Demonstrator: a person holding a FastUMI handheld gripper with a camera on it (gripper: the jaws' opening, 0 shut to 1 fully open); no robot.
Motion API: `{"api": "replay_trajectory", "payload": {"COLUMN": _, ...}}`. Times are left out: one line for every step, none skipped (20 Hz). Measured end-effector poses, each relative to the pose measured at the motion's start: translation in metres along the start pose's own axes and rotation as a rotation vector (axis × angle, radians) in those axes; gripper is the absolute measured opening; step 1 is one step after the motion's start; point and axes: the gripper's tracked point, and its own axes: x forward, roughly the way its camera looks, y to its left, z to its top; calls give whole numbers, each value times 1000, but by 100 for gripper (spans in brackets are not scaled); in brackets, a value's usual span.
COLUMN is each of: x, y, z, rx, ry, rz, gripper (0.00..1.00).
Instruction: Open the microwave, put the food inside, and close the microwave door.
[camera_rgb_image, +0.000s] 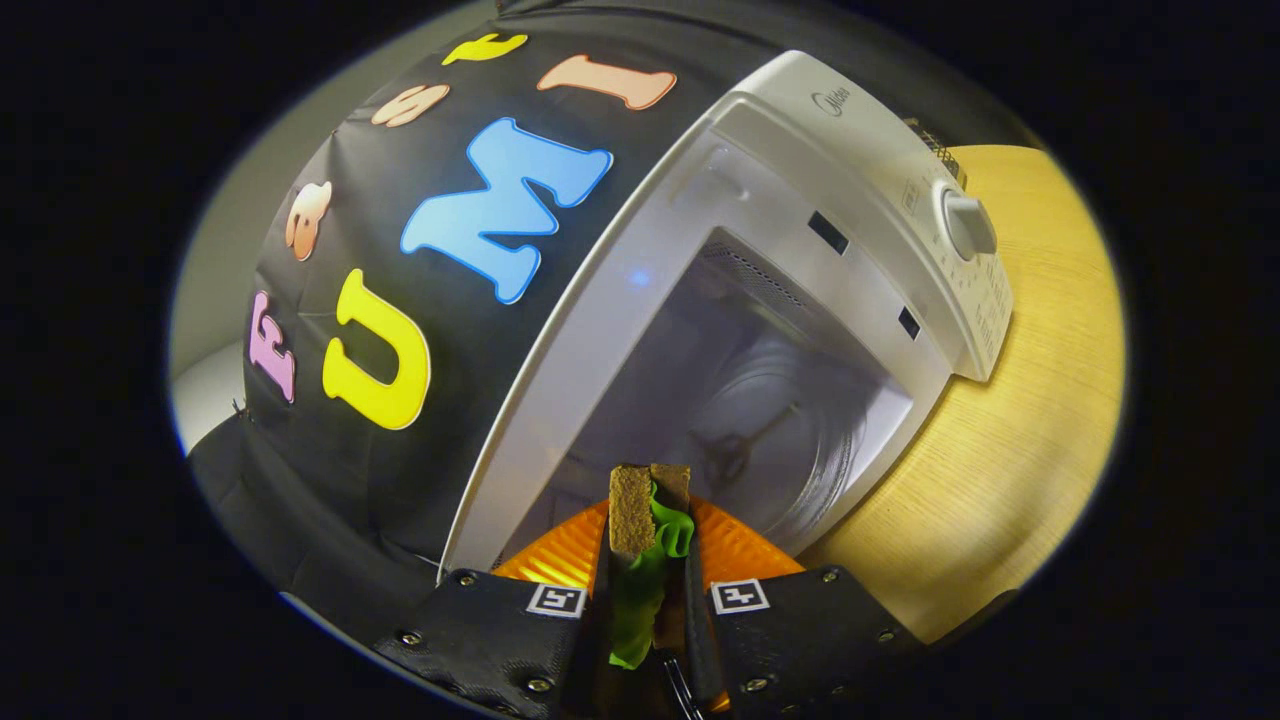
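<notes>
White microwave (800, 300) open, cavity dead ahead of tongs (648, 575); sandwich (645, 520) clamped upright between both fingers, long axis pointing forward into opening, short of threshold

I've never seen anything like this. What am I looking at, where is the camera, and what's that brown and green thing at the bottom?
The camera rides on a hand-held gripper, a two-fingered tool that a person carries; its wide lens bends everything round. The two fingers show at the bottom. Pinched between them is the food, a sandwich: brown bread with green lettuce hanging out. Just ahead is a white microwave standing on a wooden table. Its cavity is open and tilts because the tool is held at a slant. The sandwich sits at the opening, not yet set down inside. A dial is on the control panel.
</notes>
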Motion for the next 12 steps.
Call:
{"api": "replay_trajectory", "payload": {"x": 4, "y": -3, "z": 0, "rx": 17, "ry": -11, "rz": 1, "gripper": 31}}
{"api": "replay_trajectory", "payload": {"x": 8, "y": -6, "z": -1, "rx": 37, "ry": -19, "rz": 1, "gripper": 31}}
{"api": "replay_trajectory", "payload": {"x": 12, "y": -9, "z": -4, "rx": 55, "ry": -28, "rz": -3, "gripper": 31}}
{"api": "replay_trajectory", "payload": {"x": 16, "y": -13, "z": -5, "rx": 71, "ry": -37, "rz": -10, "gripper": 31}}
{"api": "replay_trajectory", "payload": {"x": 20, "y": -17, "z": -7, "rx": 85, "ry": -44, "rz": -16, "gripper": 31}}
{"api": "replay_trajectory", "payload": {"x": 25, "y": -20, "z": -9, "rx": 97, "ry": -52, "rz": -19, "gripper": 31}}
{"api": "replay_trajectory", "payload": {"x": 30, "y": -23, "z": -10, "rx": 109, "ry": -61, "rz": -21, "gripper": 31}}
{"api": "replay_trajectory", "payload": {"x": 34, "y": -25, "z": -10, "rx": 122, "ry": -73, "rz": -26, "gripper": 31}}
{"api": "replay_trajectory", "payload": {"x": 39, "y": -28, "z": -10, "rx": 128, "ry": -88, "rz": -36, "gripper": 31}}
{"api": "replay_trajectory", "payload": {"x": 43, "y": -30, "z": -8, "rx": 131, "ry": -103, "rz": -46, "gripper": 31}}
{"api": "replay_trajectory", "payload": {"x": 47, "y": -32, "z": -7, "rx": 136, "ry": -119, "rz": -53, "gripper": 31}}
{"api": "replay_trajectory", "payload": {"x": 52, "y": -34, "z": -5, "rx": 151, "ry": -134, "rz": -57, "gripper": 31}}
